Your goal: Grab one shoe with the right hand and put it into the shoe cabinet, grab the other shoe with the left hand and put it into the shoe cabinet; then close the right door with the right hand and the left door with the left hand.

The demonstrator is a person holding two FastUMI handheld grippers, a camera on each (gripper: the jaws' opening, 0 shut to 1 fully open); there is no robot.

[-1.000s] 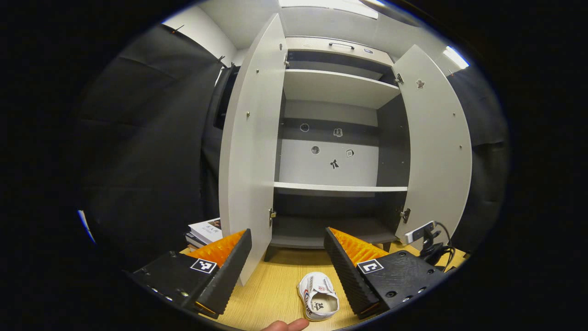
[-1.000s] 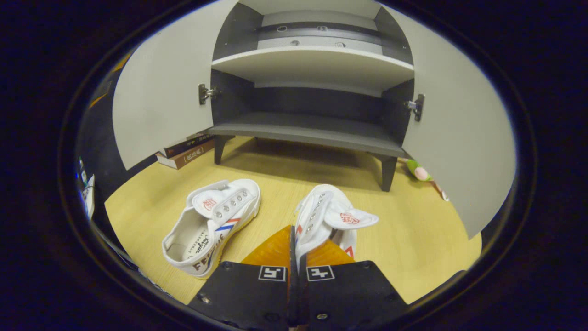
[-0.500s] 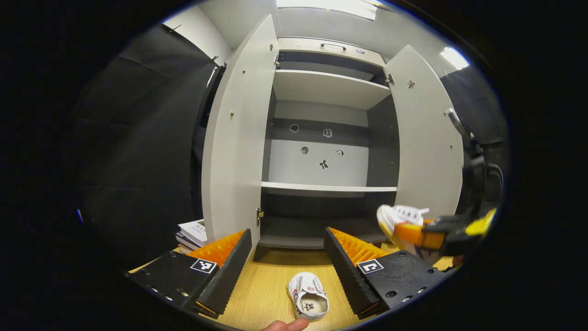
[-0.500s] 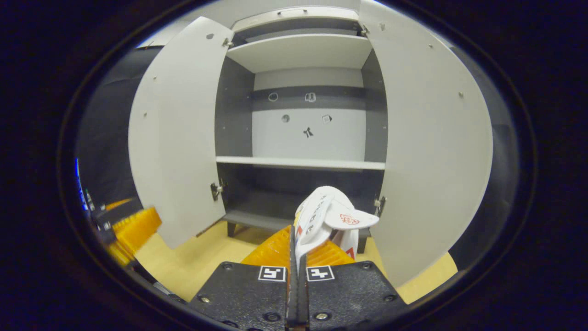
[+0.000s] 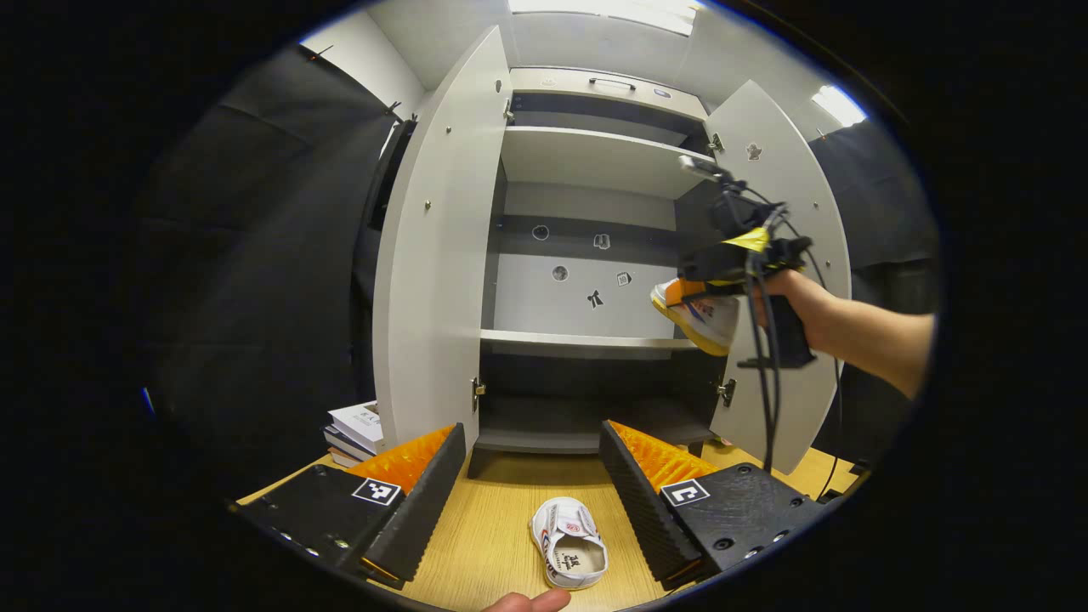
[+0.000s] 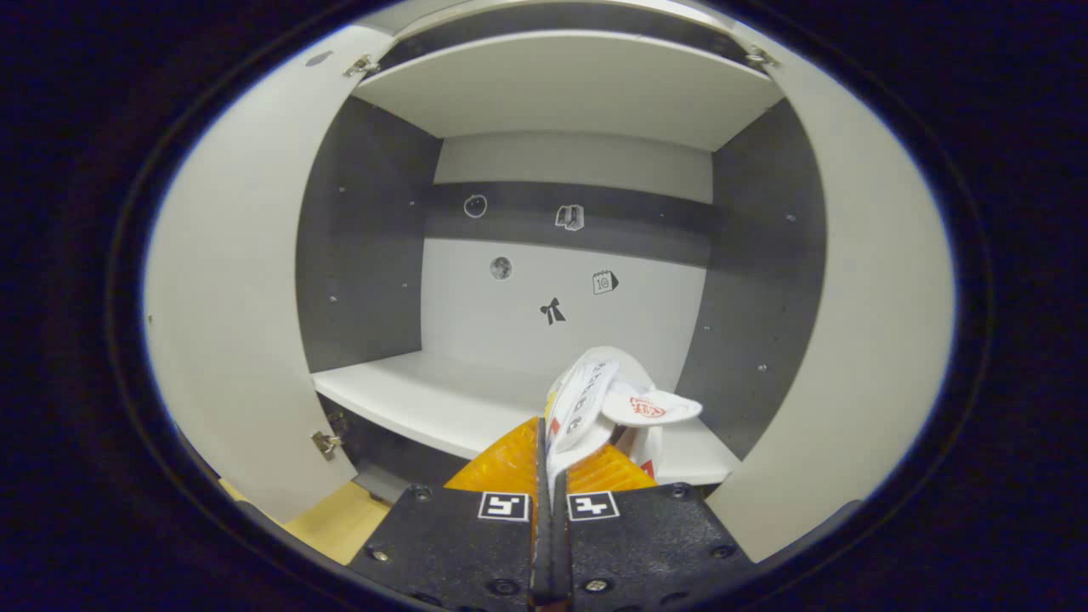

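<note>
so the right gripper [image 6: 548, 476] was clenched on the side wall of a white canvas shoe with red and blue stripes [image 6: 608, 399], both fingers pinching the fabric near the lacing, and it held the shoe in the air at the mouth of the tall grey shoe cabinet [image 6: 365, 238], just above the white middle shelf [image 6: 408, 395]. in the left gripper view the same shoe [image 5: 701, 314] hung sole-down off the front of that shelf, near the open right door [image 5: 820, 255], with the person's forearm [image 5: 858, 327] reaching in.

to do this step well, i judged the shoe should go further over the shelf before letting go, well clear of the front edge, and be lowered until the sole sat flat, since a pinch on one soft wall could let it tip on release. keeping it off to one side would leave room for its mate.

the other white canvas shoe [image 5: 569, 552] lay on the pale wooden floor [image 5: 493, 527], between the spread fingers of the left gripper [image 5: 531, 501], which was released and held nothing. both doors stood open; the open left door [image 5: 433, 255] too.
</note>
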